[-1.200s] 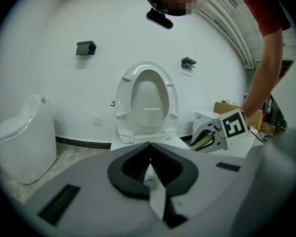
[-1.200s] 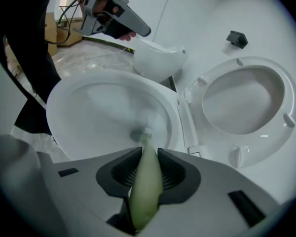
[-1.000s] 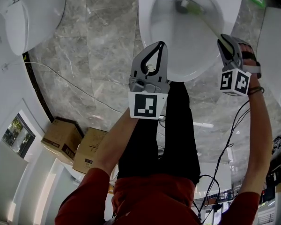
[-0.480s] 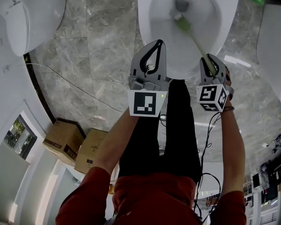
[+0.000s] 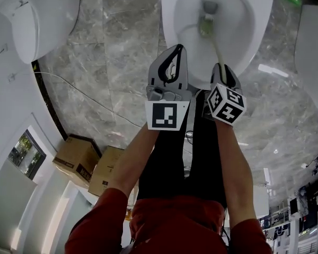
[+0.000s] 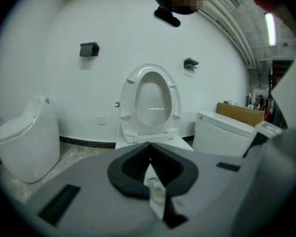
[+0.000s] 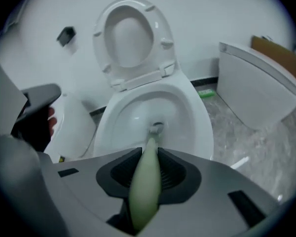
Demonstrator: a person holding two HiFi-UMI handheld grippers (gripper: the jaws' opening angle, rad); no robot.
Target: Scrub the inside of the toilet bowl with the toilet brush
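The white toilet bowl [image 5: 244, 41] is at the top centre of the head view, seat and lid [image 7: 130, 36] raised. My right gripper [image 5: 221, 69] hovers over the bowl's near rim, shut on the pale green handle [image 7: 145, 181] of the toilet brush. The handle runs down into the bowl, where the brush head [image 5: 205, 24] rests against the inside near the drain [image 7: 157, 127]. My left gripper [image 5: 175, 50] hangs beside the right one at the bowl's near left edge, shut with nothing in it. In the left gripper view it [image 6: 150, 162] points at the raised seat [image 6: 150, 100].
A second white toilet [image 5: 37, 15] stands at the left and a third [image 5: 312, 52] at the right. Two cardboard boxes [image 5: 77, 160] sit on the marble floor at lower left, with a thin cable [image 5: 95, 102] across it. The person's black-trousered legs [image 5: 185, 163] stand before the bowl.
My right gripper has swung from the bowl's right side leftward to its near rim, next to the left gripper. The brush head slid down inside the bowl. The left gripper stayed put.
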